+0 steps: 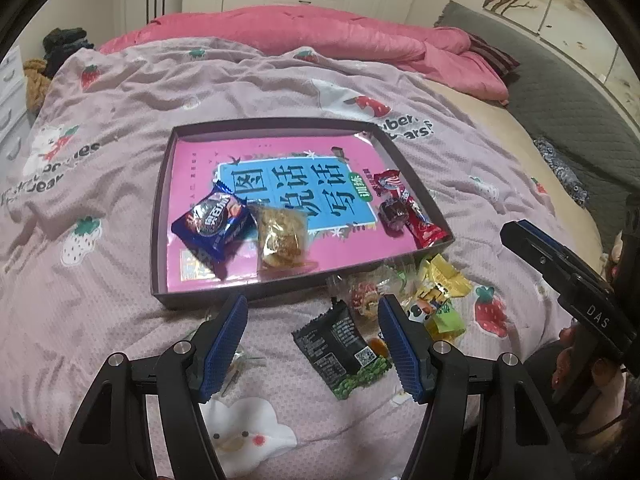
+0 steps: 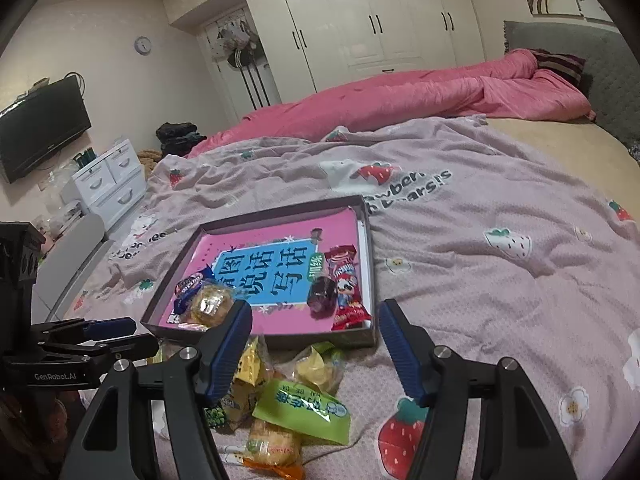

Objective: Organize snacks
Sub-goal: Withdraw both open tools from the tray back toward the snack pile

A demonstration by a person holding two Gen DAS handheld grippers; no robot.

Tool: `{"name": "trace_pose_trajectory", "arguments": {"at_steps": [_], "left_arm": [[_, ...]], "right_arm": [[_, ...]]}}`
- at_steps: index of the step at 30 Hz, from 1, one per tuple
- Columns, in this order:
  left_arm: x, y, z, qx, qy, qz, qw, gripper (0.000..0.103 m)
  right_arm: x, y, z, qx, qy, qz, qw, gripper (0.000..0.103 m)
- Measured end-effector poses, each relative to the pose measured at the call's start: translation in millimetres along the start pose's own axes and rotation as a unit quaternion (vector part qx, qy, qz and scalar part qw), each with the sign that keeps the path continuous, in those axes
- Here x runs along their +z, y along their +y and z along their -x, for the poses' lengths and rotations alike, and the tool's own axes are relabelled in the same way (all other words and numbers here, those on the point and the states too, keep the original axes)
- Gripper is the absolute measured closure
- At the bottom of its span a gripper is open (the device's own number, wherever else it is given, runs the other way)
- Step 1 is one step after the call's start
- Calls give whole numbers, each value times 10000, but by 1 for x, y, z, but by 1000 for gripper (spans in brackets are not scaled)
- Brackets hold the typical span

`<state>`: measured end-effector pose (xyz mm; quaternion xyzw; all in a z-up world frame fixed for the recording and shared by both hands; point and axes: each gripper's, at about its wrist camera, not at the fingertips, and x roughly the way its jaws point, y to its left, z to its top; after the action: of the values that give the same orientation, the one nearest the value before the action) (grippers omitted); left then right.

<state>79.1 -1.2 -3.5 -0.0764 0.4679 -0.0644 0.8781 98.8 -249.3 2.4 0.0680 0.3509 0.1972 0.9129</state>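
A shallow dark box (image 1: 160,216) lies on the bed with a pink book as its floor. In it are a blue biscuit packet (image 1: 212,224), a clear-wrapped pastry (image 1: 280,240), a dark sweet (image 1: 394,212) and a red packet (image 1: 420,220). Loose snacks lie in front of the box: a black and green packet (image 1: 344,352), yellow packets (image 1: 438,284), a green packet (image 2: 304,408) and an orange-wrapped pastry (image 2: 272,444). My left gripper (image 1: 312,312) hangs open over the black packet, holding nothing. My right gripper (image 2: 316,312) is open above the pile, with nothing between its pads.
The lilac strawberry-print blanket (image 2: 480,260) covers the bed, with a pink quilt (image 2: 400,100) bunched behind it. White drawers (image 2: 112,184) and a television (image 2: 44,128) stand to the left. The left gripper (image 2: 144,334) shows at the right wrist view's left edge.
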Motion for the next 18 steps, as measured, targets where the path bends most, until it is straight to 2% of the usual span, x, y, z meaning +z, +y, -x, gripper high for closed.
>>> {"name": "trace_pose_trajectory", "arguments": {"at_steps": [8,18], "left_arm": [[-4,0,-6,-15,157,88,9998,34],[-19,-2,-28,-161,606,360,9974,34]], "right_arm": [[-6,-8,0,-115,132,-142,9997,37],[-18,-19,-6,-143,464,-358,9982,37]]}}
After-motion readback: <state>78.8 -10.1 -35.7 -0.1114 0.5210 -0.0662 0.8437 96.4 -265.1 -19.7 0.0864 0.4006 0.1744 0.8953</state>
